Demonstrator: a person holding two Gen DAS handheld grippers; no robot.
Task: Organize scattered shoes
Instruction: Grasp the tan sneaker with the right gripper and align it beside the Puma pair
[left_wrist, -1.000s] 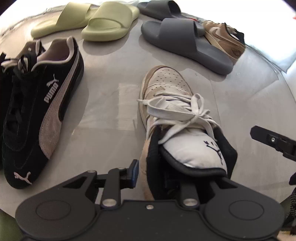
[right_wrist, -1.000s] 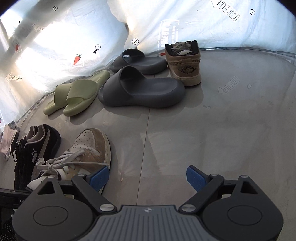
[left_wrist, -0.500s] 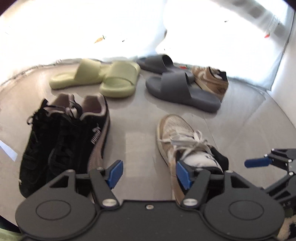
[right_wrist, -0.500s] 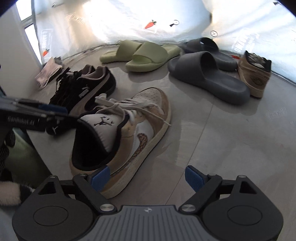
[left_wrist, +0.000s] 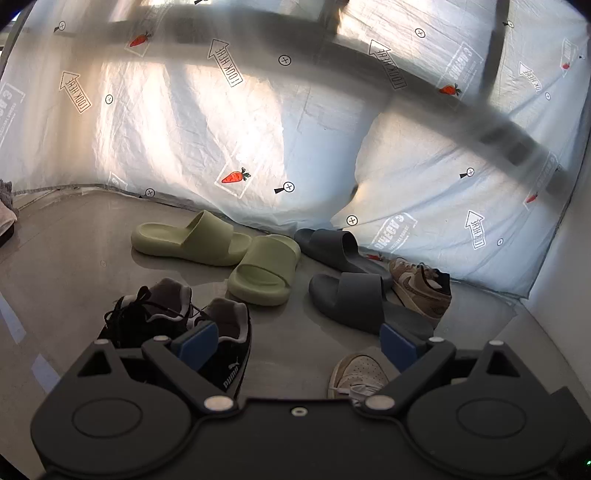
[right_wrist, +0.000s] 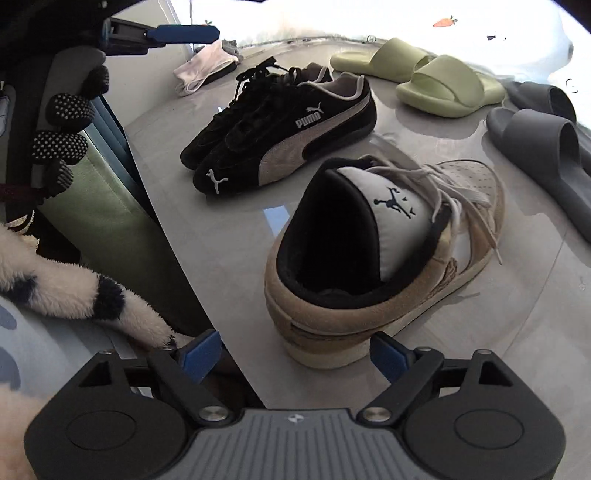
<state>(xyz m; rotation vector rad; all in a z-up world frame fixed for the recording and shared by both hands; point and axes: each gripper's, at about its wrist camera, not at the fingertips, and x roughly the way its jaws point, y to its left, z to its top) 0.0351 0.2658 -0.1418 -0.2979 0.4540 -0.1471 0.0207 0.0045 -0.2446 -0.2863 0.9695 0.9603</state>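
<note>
Tan sneaker (right_wrist: 388, 266) points heel-first toward the wide-open, empty right gripper (right_wrist: 295, 350).

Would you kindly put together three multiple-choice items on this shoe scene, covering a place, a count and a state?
1. Where does the second tan sneaker sit?
A. between the black sneakers
B. beside the grey slides, near the sheet
C. on top of a green slide

2. How many green slides are there?
A. one
B. two
C. four

3. What state is the right claw in?
A. open, empty
B. shut on a lace
C. shut on a slide

Answers:
1 B: the left wrist view shows it against the grey slides near the printed sheet.
2 B: two green slides lie together.
3 A: its blue pads stand apart, behind the heel of the near tan sneaker.
</note>
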